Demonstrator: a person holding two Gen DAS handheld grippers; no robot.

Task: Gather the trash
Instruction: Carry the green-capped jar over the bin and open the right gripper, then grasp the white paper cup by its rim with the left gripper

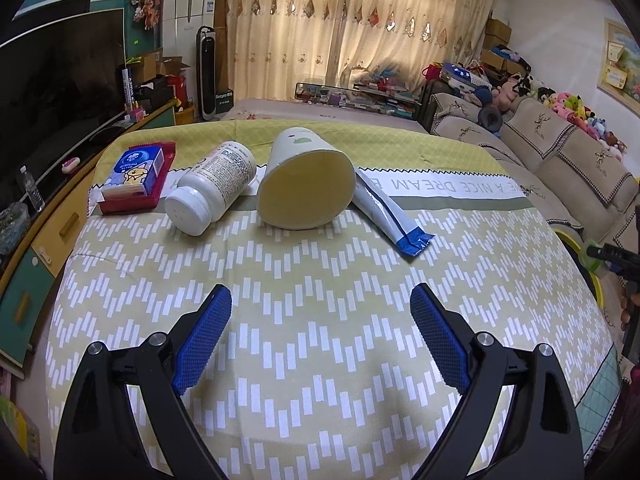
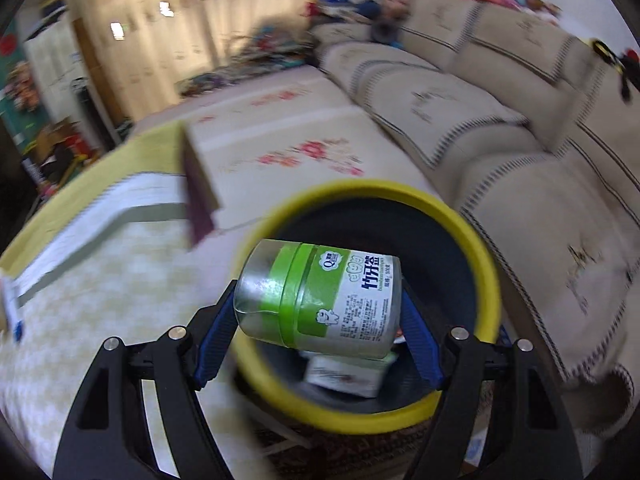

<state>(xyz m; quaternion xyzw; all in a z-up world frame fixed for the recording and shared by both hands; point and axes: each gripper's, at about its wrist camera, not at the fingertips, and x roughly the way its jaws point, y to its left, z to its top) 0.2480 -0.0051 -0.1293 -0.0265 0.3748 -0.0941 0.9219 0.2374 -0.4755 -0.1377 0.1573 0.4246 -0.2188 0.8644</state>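
Clamped sideways in the right gripper (image 2: 318, 312): a clear plastic toothpick jar (image 2: 320, 294) with a green band and a green-and-white label bearing dark printed characters, blue fingers (image 2: 218, 334) pressed to its two ends. Held over the mouth of a dark bin (image 2: 452, 256) with a thick yellow rim, standing on the floor just off the desk's edge, between desk and sofa (image 2: 500, 128). Inside the bin, under the jar: a pale carton (image 2: 348, 374) (print too blurred to read) and a little more litter at its right wall. Left gripper (image 1: 320, 300) hanging above the near part of the desk (image 1: 320, 360), fingers wide apart, nothing between them. Ranged across the far half of the desk's chevron-patterned cloth, from the left edge rightward: a red tray (image 1: 128, 200) carrying a blue tissue pack (image 1: 138, 170); a white bottle (image 1: 212, 186) on its side, perforated cap toward the camera; a pale paper cup (image 1: 306, 180) tipped over, its cream-coloured round end facing the camera; a white-and-blue tube (image 1: 390, 216), crimped end pointing toward the near right corner. Cup touching the tube's upper end; bottle just beside the cup.
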